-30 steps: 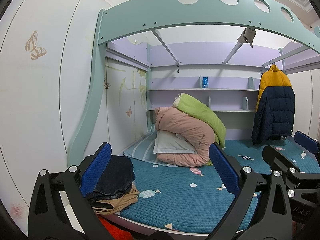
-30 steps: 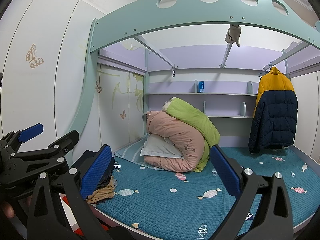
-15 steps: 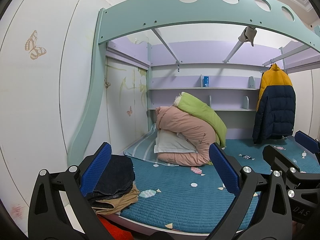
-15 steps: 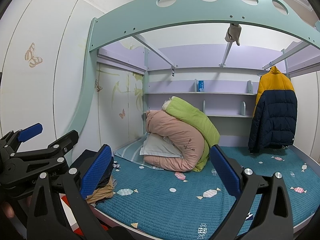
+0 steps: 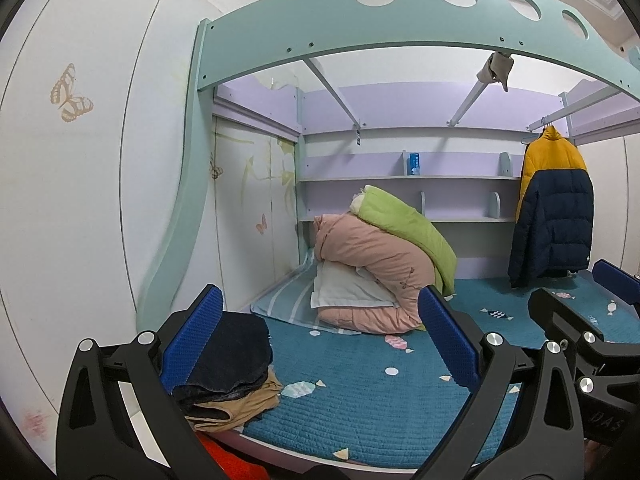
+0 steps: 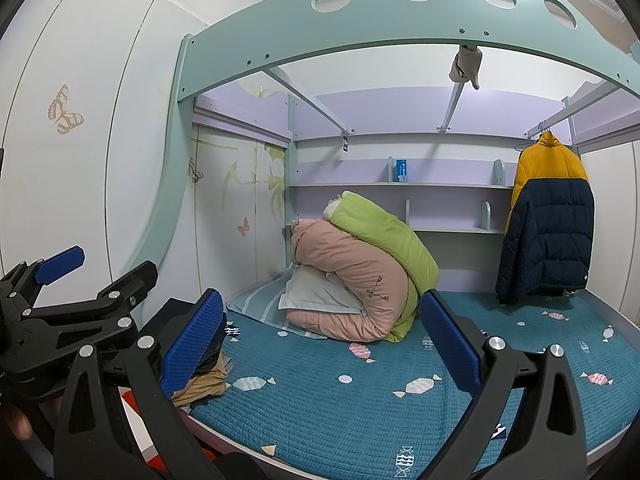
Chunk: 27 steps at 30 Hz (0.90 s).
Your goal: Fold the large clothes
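While both grippers hang level at the near edge of the bed (image 5: pixel 360 420), nothing is in hand. Left gripper (image 5: pixel 316 344): fingers spread wide, empty. Right gripper (image 6: pixel 320 340): same, wide apart, gripping nothing.

Clothes to fold: a small pile (image 5: pixel 228 368) at the bed's near left corner, dark garment on top, tan one beneath, a red scrap showing below the bed edge. In the right wrist view the pile (image 6: pixel 204 384) sits half hidden behind the right gripper's left finger. A yellow and navy puffer jacket (image 5: pixel 552 208) hangs from a rail at the bed's far right; possibly also meant for folding, cannot tell.

Why so held, as a judgement: fingers open and aimed across the bed suggest a ready stance before reaching for a garment. Pile parked on the corner keeps the middle of the bed free as the folding surface.

Edges and room: bedding heap (image 5: pixel 380 272), pink and green quilts over a white pillow, fills the bed's far left. Between heap, pile and jacket the teal quilted cover lies flat and bare, broad enough to spread a large garment. The pile sits close to the bed's near edge; a careless pull could drag it off. Overhead arch (image 5: pixel 400 20) caps lifting height near the bed's front.
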### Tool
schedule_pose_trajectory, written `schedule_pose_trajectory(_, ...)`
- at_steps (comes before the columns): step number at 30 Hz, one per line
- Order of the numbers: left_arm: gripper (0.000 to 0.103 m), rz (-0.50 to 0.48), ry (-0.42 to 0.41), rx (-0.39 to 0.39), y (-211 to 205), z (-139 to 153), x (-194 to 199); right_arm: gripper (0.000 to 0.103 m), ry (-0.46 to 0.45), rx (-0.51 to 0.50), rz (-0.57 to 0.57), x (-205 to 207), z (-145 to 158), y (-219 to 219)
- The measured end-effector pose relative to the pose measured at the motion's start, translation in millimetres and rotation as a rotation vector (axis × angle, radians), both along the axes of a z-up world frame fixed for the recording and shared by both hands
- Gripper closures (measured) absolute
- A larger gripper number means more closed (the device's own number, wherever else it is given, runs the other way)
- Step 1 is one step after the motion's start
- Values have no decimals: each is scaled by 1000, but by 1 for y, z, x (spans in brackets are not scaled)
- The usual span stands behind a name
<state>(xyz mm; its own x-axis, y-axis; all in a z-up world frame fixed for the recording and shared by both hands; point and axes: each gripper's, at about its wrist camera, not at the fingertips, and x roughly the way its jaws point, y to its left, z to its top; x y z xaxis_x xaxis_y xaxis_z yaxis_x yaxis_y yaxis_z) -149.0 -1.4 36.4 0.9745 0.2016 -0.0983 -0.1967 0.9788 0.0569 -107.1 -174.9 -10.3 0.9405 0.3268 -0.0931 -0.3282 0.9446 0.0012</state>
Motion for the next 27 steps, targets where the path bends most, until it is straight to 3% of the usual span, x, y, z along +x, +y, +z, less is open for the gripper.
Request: schedule_pose_trajectory(27, 5, -1, 6, -4, 1, 1, 1, 8, 9, 3, -1, 2, -2, 1)
